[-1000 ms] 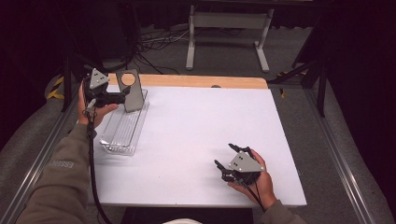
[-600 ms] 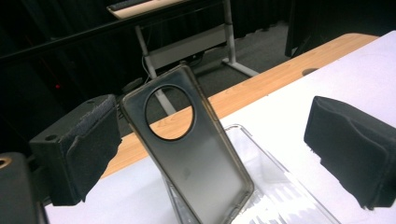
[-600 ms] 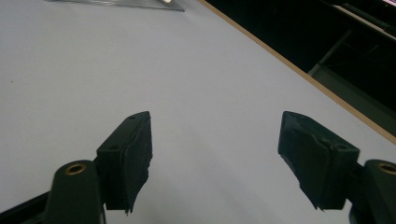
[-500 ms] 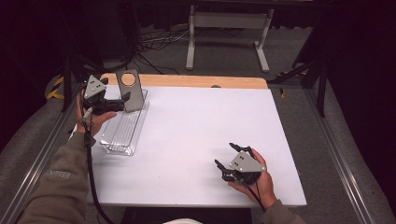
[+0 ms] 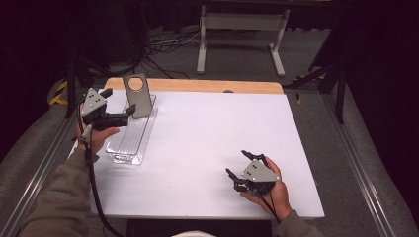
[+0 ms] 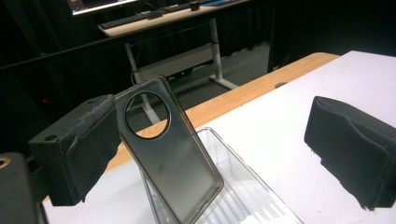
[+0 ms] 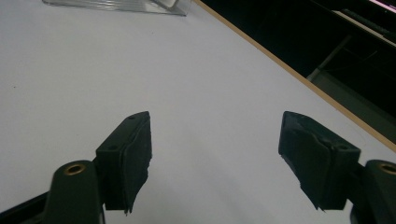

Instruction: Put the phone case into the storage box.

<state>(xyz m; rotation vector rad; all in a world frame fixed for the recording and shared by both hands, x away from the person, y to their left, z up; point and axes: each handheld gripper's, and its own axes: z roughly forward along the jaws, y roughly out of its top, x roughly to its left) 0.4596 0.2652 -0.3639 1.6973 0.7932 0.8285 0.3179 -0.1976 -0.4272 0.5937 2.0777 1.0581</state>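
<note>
A smoky translucent phone case (image 6: 177,163) with a round camera hole stands tilted at the far end of a clear ribbed tray (image 6: 252,196). In the high view the case (image 5: 137,94) stands at the table's back left in the tray (image 5: 128,140). My left gripper (image 5: 118,101) is open beside it. One pad (image 6: 79,149) sits right at the case's edge; the other pad (image 6: 355,149) is far off. I cannot tell if the near pad touches the case. My right gripper (image 5: 236,163) rests open and empty near the front right, its jaws (image 7: 215,140) over bare white table.
The white tabletop (image 5: 217,128) has a wooden strip (image 5: 197,85) along its far edge. Metal rails run down both sides. A grey desk frame (image 5: 237,29) and cables stand on the floor beyond the table. The tray's corner (image 7: 116,4) shows far off in the right gripper view.
My left gripper has drawn back slightly toward the person, away from the case. The case stays standing in the tray. The right gripper has not moved.
</note>
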